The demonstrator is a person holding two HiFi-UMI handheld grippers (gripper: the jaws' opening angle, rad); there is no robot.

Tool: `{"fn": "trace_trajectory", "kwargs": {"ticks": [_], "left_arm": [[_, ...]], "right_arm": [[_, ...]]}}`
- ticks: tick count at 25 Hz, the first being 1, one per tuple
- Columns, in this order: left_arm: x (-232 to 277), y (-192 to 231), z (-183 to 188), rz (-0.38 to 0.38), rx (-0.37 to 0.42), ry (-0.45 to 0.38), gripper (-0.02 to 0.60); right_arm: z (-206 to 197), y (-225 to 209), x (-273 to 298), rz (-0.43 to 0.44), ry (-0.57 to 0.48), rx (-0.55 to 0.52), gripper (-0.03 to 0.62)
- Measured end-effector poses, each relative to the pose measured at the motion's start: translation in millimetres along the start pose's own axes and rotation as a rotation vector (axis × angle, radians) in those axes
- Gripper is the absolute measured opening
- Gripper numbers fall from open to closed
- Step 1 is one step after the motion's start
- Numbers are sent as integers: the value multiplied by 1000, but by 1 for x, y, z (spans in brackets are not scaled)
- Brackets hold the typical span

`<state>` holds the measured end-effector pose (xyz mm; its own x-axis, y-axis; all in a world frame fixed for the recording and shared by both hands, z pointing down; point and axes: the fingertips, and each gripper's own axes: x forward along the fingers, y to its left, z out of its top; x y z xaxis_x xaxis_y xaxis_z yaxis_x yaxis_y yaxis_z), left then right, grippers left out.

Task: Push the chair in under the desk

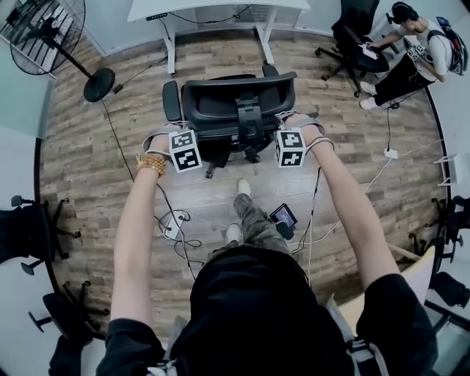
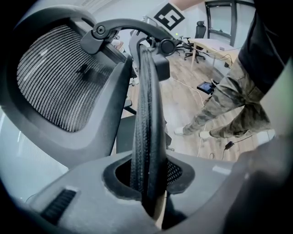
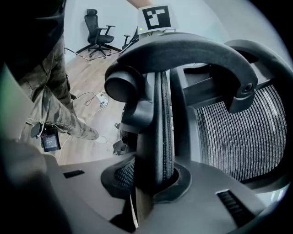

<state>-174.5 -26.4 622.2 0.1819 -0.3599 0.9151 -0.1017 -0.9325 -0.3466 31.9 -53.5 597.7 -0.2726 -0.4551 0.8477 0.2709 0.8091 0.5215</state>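
Plainly the white tabletop [image 1: 213, 9] is not yet reached — the black chair [image 1: 235, 103] stands short of it on the wood floor [image 1: 95, 183], the fingers of the left gripper [image 2: 149, 187] and right gripper [image 3: 151, 185] pinching its backrest rim, so the push is mostly left. Around are a seated person [image 1: 411, 55], a standing fan [image 1: 45, 33] and floor cables [image 1: 176, 220] — none in the way, only the desk legs [image 1: 170, 53] to pass between.
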Motion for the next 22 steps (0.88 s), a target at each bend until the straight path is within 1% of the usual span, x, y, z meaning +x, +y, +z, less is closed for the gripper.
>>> {"fn": "trace_trajectory", "kwargs": {"ticks": [8,13,22], "left_arm": [[8,28,-11,-9,-6,3,86],[16,45,-14,-4,6,0,86],[30,87,-16,3,17,-14,87]], "right_arm": [[0,-27,16,1,-3,-3,58],[0,-40,23,-6,-9,-3,57],[-12,-74,41,-8,5,10,57]]}}
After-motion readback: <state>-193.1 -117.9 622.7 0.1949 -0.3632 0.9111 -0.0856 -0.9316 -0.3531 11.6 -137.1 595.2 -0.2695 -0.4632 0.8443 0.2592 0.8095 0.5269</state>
